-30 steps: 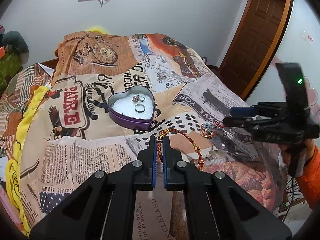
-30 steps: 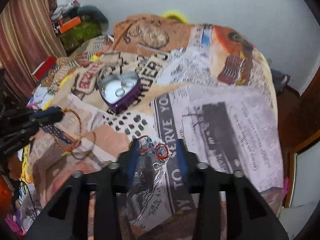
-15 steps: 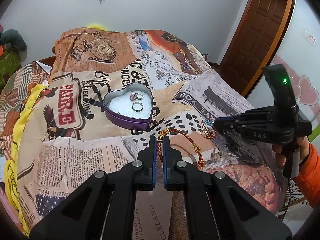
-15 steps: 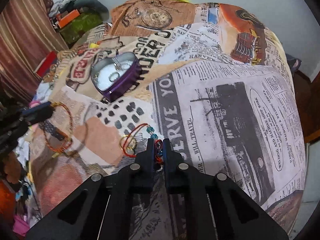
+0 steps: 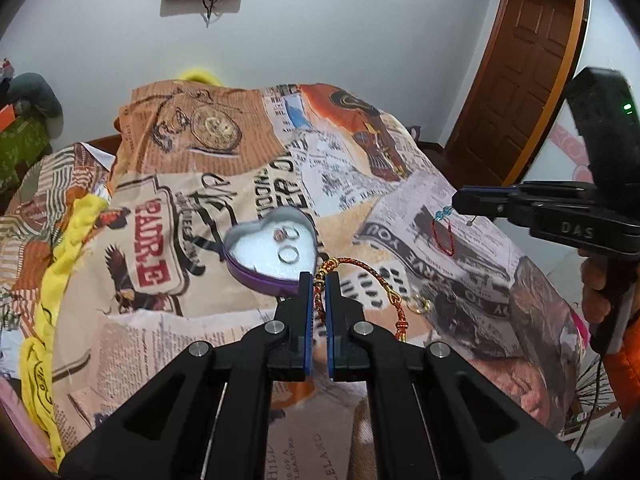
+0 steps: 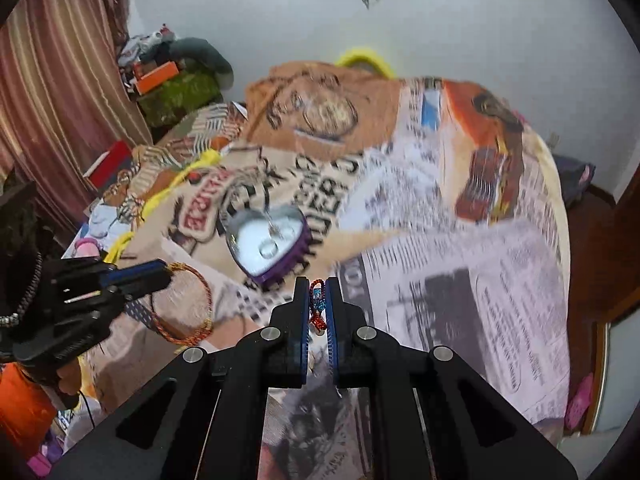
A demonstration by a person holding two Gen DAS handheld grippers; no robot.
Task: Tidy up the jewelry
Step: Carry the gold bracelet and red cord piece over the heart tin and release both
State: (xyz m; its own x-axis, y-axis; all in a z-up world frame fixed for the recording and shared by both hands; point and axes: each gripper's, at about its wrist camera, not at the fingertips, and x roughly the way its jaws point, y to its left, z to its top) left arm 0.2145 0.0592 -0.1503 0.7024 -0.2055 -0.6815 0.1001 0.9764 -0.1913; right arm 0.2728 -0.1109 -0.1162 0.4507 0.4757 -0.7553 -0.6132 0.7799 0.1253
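Holding two pieces at once over the bed (image 5: 168, 352), presumably to drop both in one trip. Left tool (image 5: 319, 280) clenched on the braided red-gold bracelet (image 5: 362, 270), pinching it at the knotted end so the loop is hanging free past the fingertips, tail trailing toward the printed bedspread. Right tool (image 6: 317, 286) clenched on the small red cord bracelet with blue beads (image 6: 317, 304), gripping it between the pads; in the left view this piece is dangling clear of the bed under the tool tip. Heart-shaped tin (image 5: 272, 256) sitting open on the bed just beyond both tools, lid off so pieces can go straight in. Two rings (image 5: 289, 254) already lying inside on the white lining. A gold hook piece (image 5: 422, 303) still lying loose on the bedspread near the bracelet tail. Likely next: carrying both bracelets over the tin and releasing. Risk: thin cord slipping or snagging on the tin rim.
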